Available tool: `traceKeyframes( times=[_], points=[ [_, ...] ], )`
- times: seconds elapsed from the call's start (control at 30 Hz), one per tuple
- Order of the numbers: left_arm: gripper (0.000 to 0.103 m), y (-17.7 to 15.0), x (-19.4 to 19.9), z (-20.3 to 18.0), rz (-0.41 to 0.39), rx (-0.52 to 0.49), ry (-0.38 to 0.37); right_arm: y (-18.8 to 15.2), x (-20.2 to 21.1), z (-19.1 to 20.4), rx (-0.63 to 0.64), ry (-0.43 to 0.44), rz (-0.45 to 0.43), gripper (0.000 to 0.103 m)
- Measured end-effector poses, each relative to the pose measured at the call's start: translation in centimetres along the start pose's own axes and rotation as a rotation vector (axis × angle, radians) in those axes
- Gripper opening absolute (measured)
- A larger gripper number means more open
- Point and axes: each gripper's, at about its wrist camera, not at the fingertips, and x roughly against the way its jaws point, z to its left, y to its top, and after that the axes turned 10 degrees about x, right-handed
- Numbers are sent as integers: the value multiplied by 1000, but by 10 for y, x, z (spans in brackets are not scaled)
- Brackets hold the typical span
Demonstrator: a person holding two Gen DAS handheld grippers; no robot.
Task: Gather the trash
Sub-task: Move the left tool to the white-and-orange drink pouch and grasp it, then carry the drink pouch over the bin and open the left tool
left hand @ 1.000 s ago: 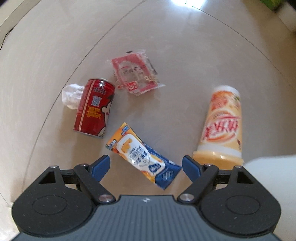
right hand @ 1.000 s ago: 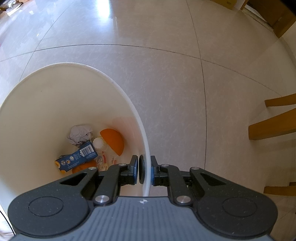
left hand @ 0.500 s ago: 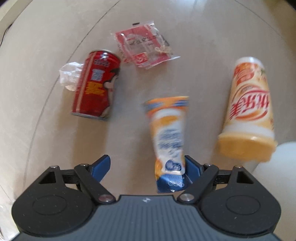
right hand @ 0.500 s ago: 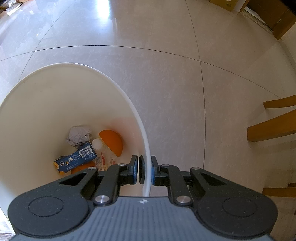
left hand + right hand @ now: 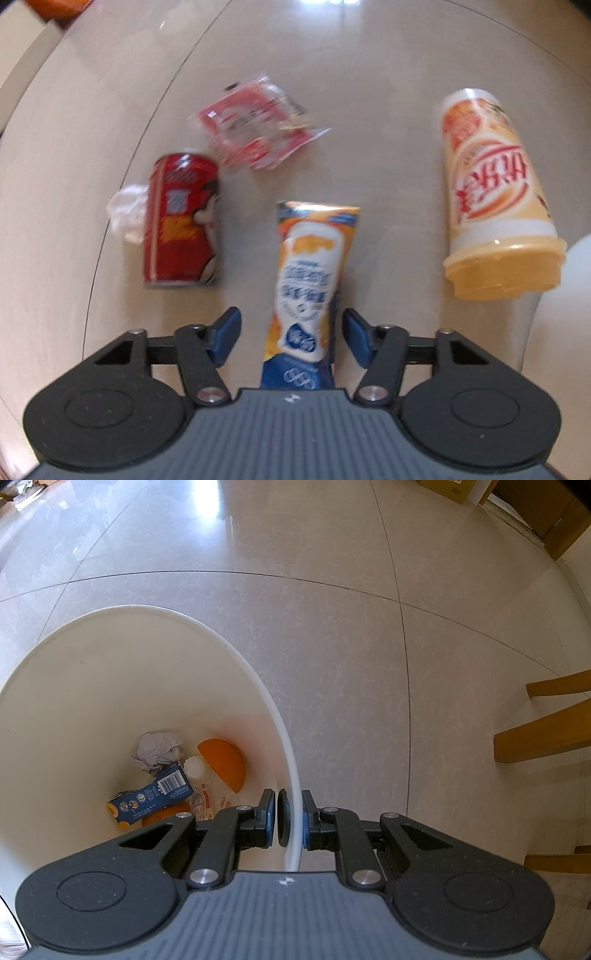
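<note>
Left gripper [image 5: 291,338] points straight down at the glossy beige tiled floor [image 5: 388,110]. Its blue-padded jaws have just been closing and now stand at a middling gap, one on each side of the orange, white and blue foil snack wrapper [image 5: 308,291]. The pads look just clear of it; no squeeze shows yet. The wrapper lies lengthwise between the jaws, which suits a pinch across its narrow width.

Other litter on the floor:
- red drink can [image 5: 183,221] on its side, left of the wrapper
- crumpled white tissue [image 5: 127,210] touching the can's far side
- red and clear plastic packet [image 5: 255,125], beyond the can
- tall orange and cream plastic drink cup [image 5: 495,199] on its side, well to the right

Right gripper [image 5: 285,823] is clamped narrow on the rim of the white round plastic bin [image 5: 92,686], one pad inside the wall, one outside. Likely purpose: steadying the bin, or keeping it ready to shift nearer the litter.

Bin already holds a grey paper wad [image 5: 159,751], a blue carton [image 5: 155,795], an orange dome-shaped piece [image 5: 223,762] and some scraps. Wooden chair legs [image 5: 546,727] stand at the right.

Judgement: task is part done; the wrapper is the piece in hand, four more wait on the floor. The thin foil may slip or fold unless the pads meet it squarely.
</note>
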Motion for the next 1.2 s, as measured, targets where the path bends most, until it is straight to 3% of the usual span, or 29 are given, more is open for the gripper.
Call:
traceKeyframes(
  times=[0.23,0.53,0.77,0.97,1.2],
  points=[
    [31,-7,0,-6,-22,3,-46,0,0,1,2,-2,-1,18],
    [31,-5,13,2,-21,-11,-81,0,0,2,4,-3,-2,18],
    [30,3,37,6,-18,-101,-96,0,0,2,3,-3,-2,18],
    [30,9,70,12,-15,-194,-110,0,0,2,4,-5,-1,18],
    [30,16,136,12,-48,-295,-172,0,0,2,8,-7,-2,18]
  ],
)
